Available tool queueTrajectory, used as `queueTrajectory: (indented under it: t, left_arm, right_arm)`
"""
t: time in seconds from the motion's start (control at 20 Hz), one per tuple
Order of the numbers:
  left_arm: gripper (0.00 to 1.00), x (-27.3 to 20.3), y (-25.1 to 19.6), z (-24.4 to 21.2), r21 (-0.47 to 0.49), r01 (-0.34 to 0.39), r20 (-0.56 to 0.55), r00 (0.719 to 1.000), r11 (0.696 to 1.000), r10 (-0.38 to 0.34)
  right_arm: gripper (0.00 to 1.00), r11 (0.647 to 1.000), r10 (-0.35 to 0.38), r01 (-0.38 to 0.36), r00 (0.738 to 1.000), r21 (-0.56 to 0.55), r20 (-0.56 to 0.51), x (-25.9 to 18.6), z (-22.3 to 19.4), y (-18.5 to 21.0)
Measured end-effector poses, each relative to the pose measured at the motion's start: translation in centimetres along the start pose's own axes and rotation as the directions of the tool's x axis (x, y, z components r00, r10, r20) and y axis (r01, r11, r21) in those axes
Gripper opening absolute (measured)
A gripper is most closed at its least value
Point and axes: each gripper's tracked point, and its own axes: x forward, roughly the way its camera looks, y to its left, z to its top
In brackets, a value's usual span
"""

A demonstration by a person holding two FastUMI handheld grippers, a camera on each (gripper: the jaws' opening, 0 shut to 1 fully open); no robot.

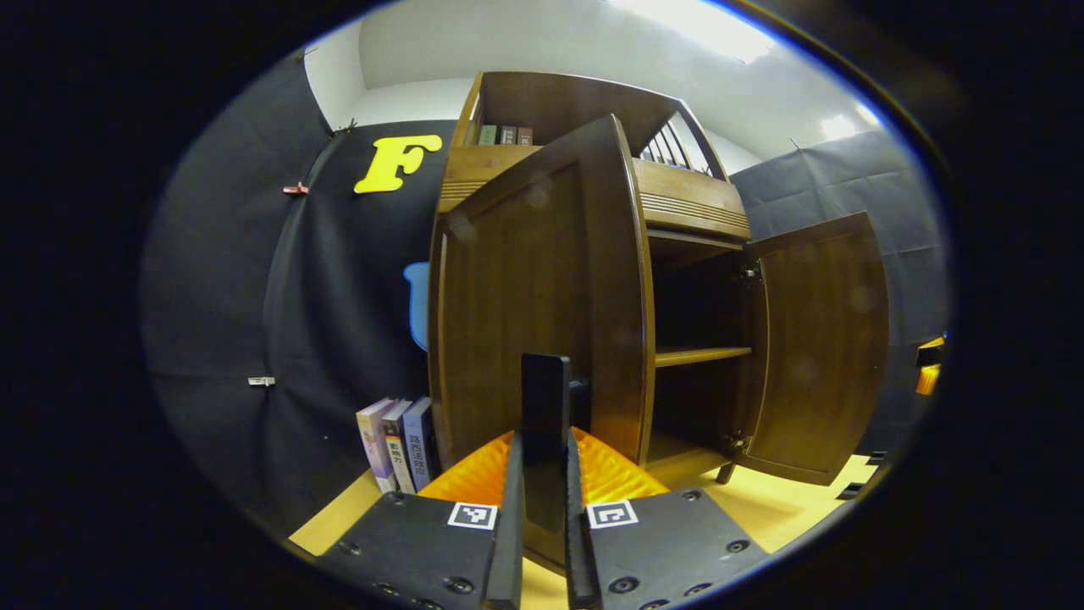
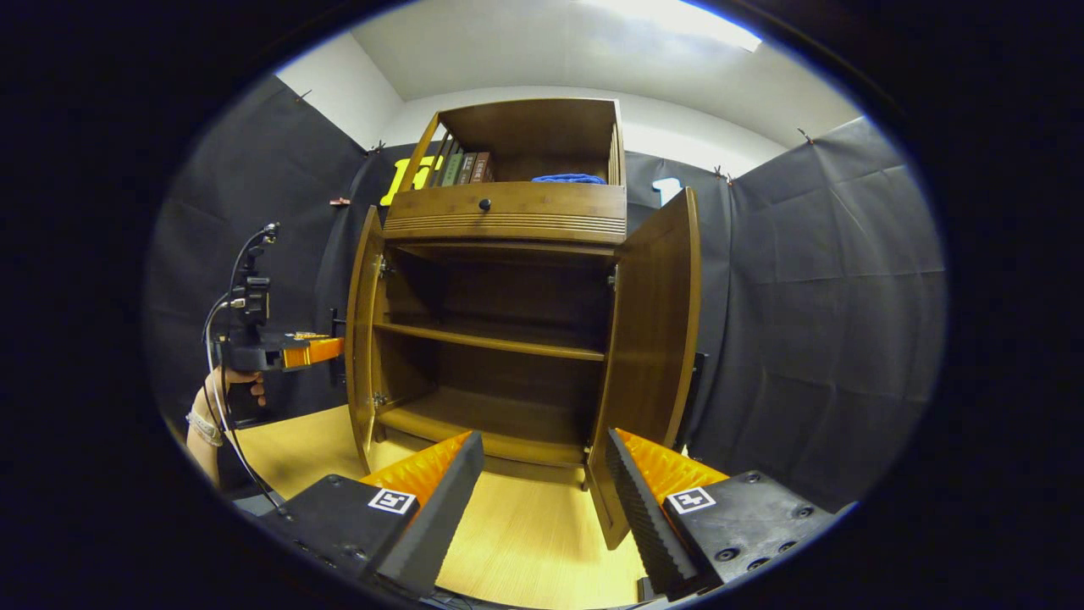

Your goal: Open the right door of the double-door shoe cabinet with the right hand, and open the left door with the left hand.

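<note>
Here the shoe cabinet [image 2: 508, 280] is seen standing on the pale wooden floor [image 2: 525, 534] against the black cloth wall, with both doors swung out and two bare shelves exposed inside. In the right gripper view the left door [image 2: 362, 339] is turned nearly edge-on, and the right door [image 2: 648, 356] is angled outward toward the camera. An upper open compartment above a drawer front with a dark knob [image 2: 484, 204] is occupied by a few upright books [image 2: 461, 168] and a blue cloth [image 2: 567, 179].

In the left gripper view the left door [image 1: 533, 296] is seen close up and the right door [image 1: 817, 347] stands wide. A black handle [image 1: 544, 407] on the left door is pinched between the fingers of the left gripper [image 1: 542, 500], which are pressed against its two sides. Three books [image 1: 396, 442] are stood on the floor just beside the cabinet.

The right gripper [image 2: 542, 500] is held spread apart, touching nothing, in front of the cabinet's open middle. Farther off to the left, the left gripper [image 2: 318, 349] is seen at the left door, held by a hand [image 2: 241, 381].
</note>
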Motion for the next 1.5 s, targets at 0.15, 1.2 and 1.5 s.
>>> queueTrajectory:
  t: [0.15, 1.2, 1.5]
  left_arm:
    - [0.23, -0.6, 0.8, 0.0, -0.026, -0.007, 0.0, 1.0, 1.0, 0.007]
    - [0.05, -5.6, 11.1, -0.8, 0.054, -0.288, -0.002, 0.958, 0.956, 0.288]
    - [0.05, -8.9, 11.2, -0.1, 0.134, -0.327, 0.036, 0.945, 0.935, 0.325]
  right_arm:
    - [0.92, 1.0, 0.014, -0.013, 1.0, 0.011, -0.01, 0.3, -0.3, 0.2]
    - [0.92, 0.997, 0.072, -0.071, 0.996, 0.03, -0.052, 1.8, -1.7, 2.6]
    - [0.92, 0.996, 0.085, -0.084, 0.995, 0.021, -0.053, 1.7, -1.8, 3.2]
